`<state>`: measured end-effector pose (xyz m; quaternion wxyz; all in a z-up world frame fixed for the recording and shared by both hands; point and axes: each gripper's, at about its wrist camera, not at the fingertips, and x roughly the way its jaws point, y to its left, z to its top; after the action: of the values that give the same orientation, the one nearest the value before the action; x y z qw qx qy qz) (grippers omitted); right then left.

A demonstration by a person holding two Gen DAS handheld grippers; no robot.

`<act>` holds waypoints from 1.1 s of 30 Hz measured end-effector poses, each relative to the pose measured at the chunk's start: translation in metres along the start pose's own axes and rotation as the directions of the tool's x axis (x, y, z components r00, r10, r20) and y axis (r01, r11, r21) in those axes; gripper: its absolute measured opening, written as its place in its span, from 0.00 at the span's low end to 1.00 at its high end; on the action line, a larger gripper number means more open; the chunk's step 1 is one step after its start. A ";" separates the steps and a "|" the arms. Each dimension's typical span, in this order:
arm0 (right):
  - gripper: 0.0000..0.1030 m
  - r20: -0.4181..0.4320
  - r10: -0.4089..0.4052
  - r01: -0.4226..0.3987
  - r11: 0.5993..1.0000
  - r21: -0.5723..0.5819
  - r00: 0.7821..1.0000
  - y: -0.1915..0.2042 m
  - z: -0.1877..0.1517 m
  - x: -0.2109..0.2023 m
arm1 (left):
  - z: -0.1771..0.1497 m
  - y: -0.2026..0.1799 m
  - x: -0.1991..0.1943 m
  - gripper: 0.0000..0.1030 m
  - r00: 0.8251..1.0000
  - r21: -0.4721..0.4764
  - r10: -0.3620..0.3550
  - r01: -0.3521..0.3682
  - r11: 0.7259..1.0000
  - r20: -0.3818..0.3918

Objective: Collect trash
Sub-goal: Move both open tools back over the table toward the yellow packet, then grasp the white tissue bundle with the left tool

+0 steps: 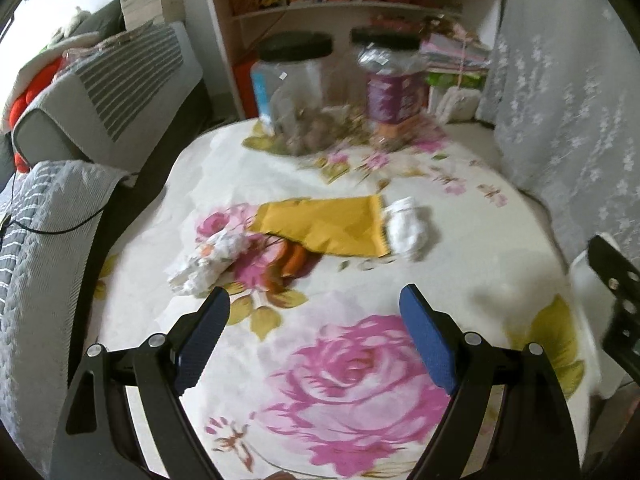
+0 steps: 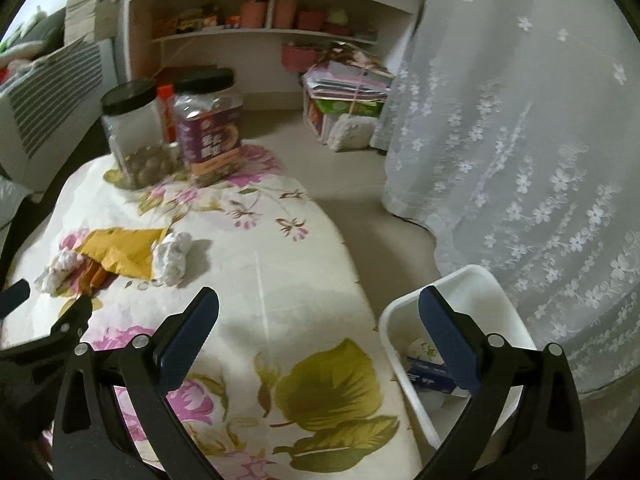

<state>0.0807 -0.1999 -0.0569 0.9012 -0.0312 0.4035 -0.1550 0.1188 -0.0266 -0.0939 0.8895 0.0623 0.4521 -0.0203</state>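
Both claws stand apart and empty above the floral-clothed table point(image 1: 500, 264): left claw point(image 1: 314, 304), right claw point(image 2: 320, 304). Mid-table lie a crumpled white tissue point(image 2: 172, 258), a yellow envelope point(image 1: 332, 226) and a printed paper wad point(image 1: 208, 260). The white bin point(image 2: 492, 288) sits beside the table, holding some litter

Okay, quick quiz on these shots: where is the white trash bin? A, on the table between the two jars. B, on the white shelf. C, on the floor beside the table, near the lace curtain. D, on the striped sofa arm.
C: the right wrist view shows the white bin standing on the floor off the edge of the table, next to the lace curtain, with some trash already inside.
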 end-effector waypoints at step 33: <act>0.93 -0.203 0.191 -0.199 0.980 -0.021 0.960 0.073 0.002 0.068 | 0.018 0.096 0.099 0.41 0.962 0.048 -0.102 0.118 0.992 -0.254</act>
<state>0.1430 -0.1511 -0.1175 0.8661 0.0061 0.4962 -0.0595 0.2005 0.0682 -0.1544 0.8204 0.0669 0.5628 -0.0758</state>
